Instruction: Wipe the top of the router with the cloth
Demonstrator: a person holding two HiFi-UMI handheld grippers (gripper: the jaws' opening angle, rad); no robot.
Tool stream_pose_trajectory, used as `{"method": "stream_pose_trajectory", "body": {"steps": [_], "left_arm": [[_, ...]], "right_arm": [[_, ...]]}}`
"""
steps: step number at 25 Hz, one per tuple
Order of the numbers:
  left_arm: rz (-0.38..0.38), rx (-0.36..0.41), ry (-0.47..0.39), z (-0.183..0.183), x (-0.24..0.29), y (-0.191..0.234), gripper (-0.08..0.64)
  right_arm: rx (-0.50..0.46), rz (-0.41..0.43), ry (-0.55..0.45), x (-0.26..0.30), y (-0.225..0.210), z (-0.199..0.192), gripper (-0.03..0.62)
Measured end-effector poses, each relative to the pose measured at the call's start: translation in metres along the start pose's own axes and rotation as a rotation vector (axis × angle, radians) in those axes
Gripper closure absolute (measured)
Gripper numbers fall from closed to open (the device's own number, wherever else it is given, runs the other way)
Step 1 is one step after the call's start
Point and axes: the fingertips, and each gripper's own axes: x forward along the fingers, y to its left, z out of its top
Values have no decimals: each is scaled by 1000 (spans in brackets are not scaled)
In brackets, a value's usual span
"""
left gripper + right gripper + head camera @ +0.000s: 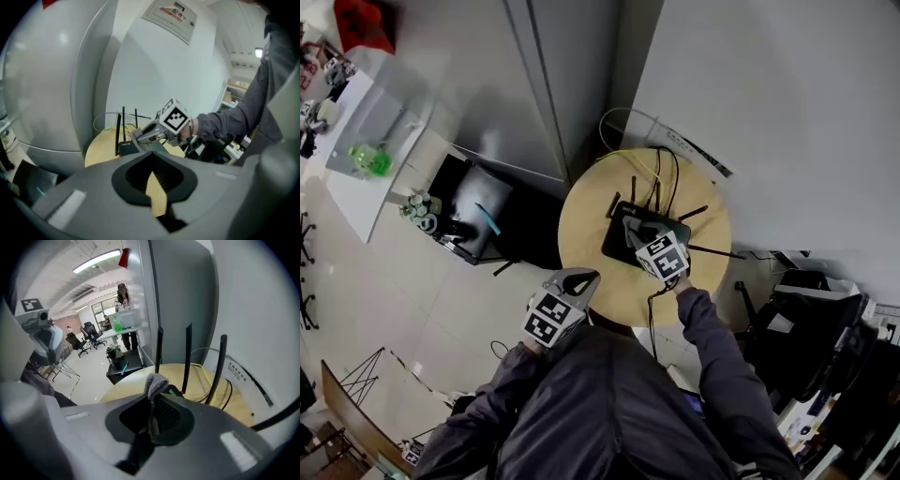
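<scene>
Standing on the floor at far left: a black low cart [492, 225] with small items on it.

Left gripper [586, 278]: held at the near-left edge of the tabletop [581, 220], well apart from the router. Its jaws are drawn almost together and grasp nothing; only a sliver of the yellow top shows through the slit.

Tabletop: round, pale wood, set against the grey wall.

Router [619, 246]: black, flat, on the far-centre part of the tabletop, with several thin black antennas [187, 357] rising from it.

Right gripper [635, 232]: over the router's top, clenched on the cloth [156, 383], a grey bunch sticking out past the jaw tips. Contact between cloth and router is not clear.

Cables [649, 167]: yellow and black, trailing from the router's far side.
</scene>
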Motion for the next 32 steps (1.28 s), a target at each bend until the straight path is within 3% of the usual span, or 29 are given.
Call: {"method": "stream_pose_trajectory", "body": {"steps": [12, 20, 32], "left_arm": [[-4, -27, -19, 0, -19, 38, 560], [2, -68, -40, -10, -34, 55, 560], [-51, -50, -43, -16, -33, 58, 560]], "right_arm": [[-116, -50, 299, 88, -54, -10, 569], [-149, -33, 331, 91, -37, -11, 569], [-177, -13, 343, 79, 16, -31, 569]]}}
